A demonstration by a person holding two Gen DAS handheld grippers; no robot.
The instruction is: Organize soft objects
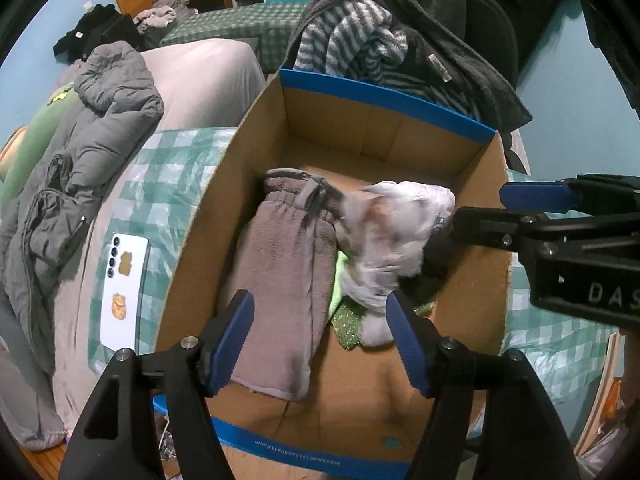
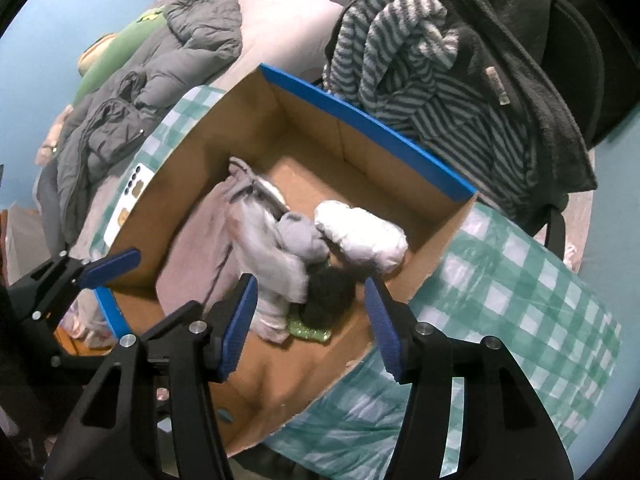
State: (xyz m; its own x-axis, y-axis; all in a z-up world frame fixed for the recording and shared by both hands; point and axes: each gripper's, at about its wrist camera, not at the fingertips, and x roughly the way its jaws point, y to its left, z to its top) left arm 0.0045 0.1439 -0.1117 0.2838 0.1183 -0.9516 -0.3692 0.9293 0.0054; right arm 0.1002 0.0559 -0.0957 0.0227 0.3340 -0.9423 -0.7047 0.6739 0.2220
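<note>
Grippers: left gripper [image 1: 320, 340] and right gripper [image 2: 310, 320], each with black arms and blue pads, both point down into the box.
Left jaws: spread wide, nothing clamped; pads hang above the folded garment and the toy, clear of both.
Right jaws: parted, nothing between the pads; they hang over the toy's dark part.
Soft toy: pale grey-white plush toy [image 1: 390, 236], blurred, lying in the box at its right side, on a green speckled cloth [image 1: 348, 320].
Garment: taupe fleece garment with elastic waistband [image 1: 280, 280], folded flat, along the box's left side, touching the toy.
Box: open brown cardboard box with blue-edged flaps [image 1: 384, 94].
Surface: green-and-white checked cover [image 2: 500, 280] under the box; white phone [image 1: 122, 280] lies left of the box.
Room: grey padded jacket [image 1: 100, 128] at left; striped grey fleece [image 1: 360, 44] behind the box.
</note>
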